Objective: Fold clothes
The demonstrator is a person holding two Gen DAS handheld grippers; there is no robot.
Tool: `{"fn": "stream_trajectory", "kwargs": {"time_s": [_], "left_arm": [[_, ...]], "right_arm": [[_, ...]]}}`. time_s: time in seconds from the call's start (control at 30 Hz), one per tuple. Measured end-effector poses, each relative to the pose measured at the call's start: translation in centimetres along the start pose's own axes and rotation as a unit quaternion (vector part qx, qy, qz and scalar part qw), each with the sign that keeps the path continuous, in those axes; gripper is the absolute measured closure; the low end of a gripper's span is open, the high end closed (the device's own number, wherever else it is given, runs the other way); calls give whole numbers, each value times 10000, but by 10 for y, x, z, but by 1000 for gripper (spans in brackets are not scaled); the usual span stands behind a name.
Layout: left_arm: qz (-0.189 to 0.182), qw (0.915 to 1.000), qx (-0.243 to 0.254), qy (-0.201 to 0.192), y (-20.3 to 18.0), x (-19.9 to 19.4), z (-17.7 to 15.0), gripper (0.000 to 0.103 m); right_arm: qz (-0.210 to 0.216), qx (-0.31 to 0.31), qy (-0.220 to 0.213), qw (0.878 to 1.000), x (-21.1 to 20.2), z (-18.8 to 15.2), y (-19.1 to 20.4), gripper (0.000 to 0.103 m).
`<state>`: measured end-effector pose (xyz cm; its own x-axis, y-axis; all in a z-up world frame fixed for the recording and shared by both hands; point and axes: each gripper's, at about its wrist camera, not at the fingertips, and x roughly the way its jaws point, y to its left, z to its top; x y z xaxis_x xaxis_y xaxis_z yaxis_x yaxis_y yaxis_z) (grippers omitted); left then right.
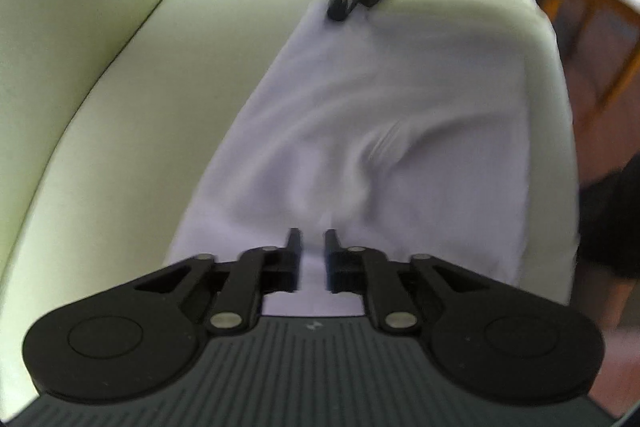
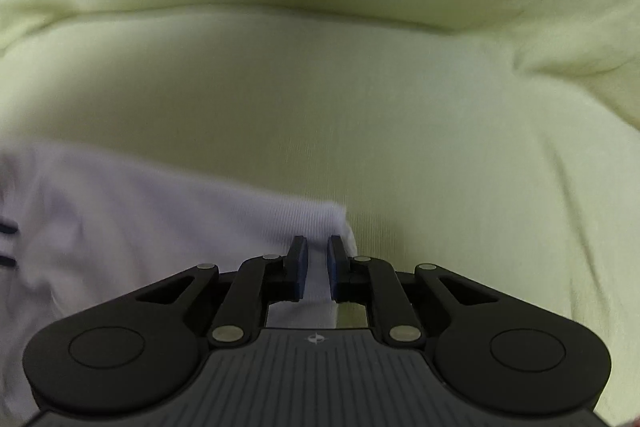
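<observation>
My left hand-held gripper and right hand-held gripper each clamp the white garment on the sofa seat; I judge the folding only partway done.

A pale white garment, faintly lilac in the shade, is seen against a light yellow-green sofa cushion. In the right wrist view, short dark stripes are seen at the garment's left edge, and fine ribbing is seen on the white cloth near its corner. The left gripper and the right gripper are black, with silver rivets and dark grey ribbed bodies; blue pads are seen on the right one. A reddish-brown floor and orange-brown wooden legs are seen at the left view's right edge.
</observation>
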<state>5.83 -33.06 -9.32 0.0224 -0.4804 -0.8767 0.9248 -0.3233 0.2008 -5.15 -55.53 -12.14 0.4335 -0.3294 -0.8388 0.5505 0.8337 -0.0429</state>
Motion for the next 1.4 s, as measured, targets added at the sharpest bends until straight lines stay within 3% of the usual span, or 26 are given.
{"fn": "stream_trajectory", "kwargs": {"time_s": [0.1,0.23,0.3,0.37,0.47,0.57,0.7,0.73,0.83,0.93,0.97,1.0,1.13,1.23,1.27,1.3,1.33,1.37,1.4], "left_arm": [[-344,9986,-29,-401,34,-49,-6,94],[-280,9927,1064,-494,67,-95,-34,93],[-329,9818,1792,-536,82,-100,-57,86],[-264,9609,2702,-546,88,-95,-81,86],[-93,9089,4105,-734,84,-71,-119,83],[63,8519,5082,-1264,80,-52,-146,70],[515,7531,6256,-1970,70,-9,-177,68],[602,7294,6465,-2154,69,2,-182,68],[718,6768,6958,-2293,63,30,-192,67],[892,6106,7473,-2464,64,49,-203,72],[906,5944,7593,-2488,65,54,-202,73],[911,5835,7674,-2497,66,60,-199,73],[908,5569,7861,-2523,64,74,-189,72],[836,5589,7844,-2557,65,81,-184,78],[792,5628,7830,-2529,65,79,-185,87],[742,5683,7807,-2490,65,77,-185,94],[652,5824,7738,-2404,64,75,-181,98],[495,6060,7598,-2305,64,65,-175,98],[317,6363,7386,-2206,63,58,-162,98]], "right_arm": [[-454,724,-123,9963,-53,7,15,87],[-1051,1701,-305,9793,-136,-6,77,85],[-1143,1900,-297,9747,-159,-14,125,82],[-1077,1866,-102,9765,-168,-12,170,82],[-879,1517,302,9841,-159,-15,233,81],[-1082,1031,376,9881,-138,-21,288,69],[-1438,539,365,9875,-111,-39,344,68],[-1454,573,309,9872,-109,-41,350,68],[-1487,802,149,9855,-107,-43,361,67],[-1557,942,189,9831,-102,-44,374,66],[-1604,947,221,9823,-100,-47,375,65],[-1649,958,253,9813,-98,-49,377,65],[-1800,1078,374,9770,-84,-56,369,60],[-2014,1113,412,9723,-73,-62,362,59],[-2111,1080,430,9705,-72,-65,363,59],[-2215,1023,449,9687,-73,-68,366,58],[-2336,899,469,9670,-72,-71,368,56],[-2467,730,489,9651,-68,-73,369,53],[-2594,536,491,9630,-66,-75,373,51]]}}
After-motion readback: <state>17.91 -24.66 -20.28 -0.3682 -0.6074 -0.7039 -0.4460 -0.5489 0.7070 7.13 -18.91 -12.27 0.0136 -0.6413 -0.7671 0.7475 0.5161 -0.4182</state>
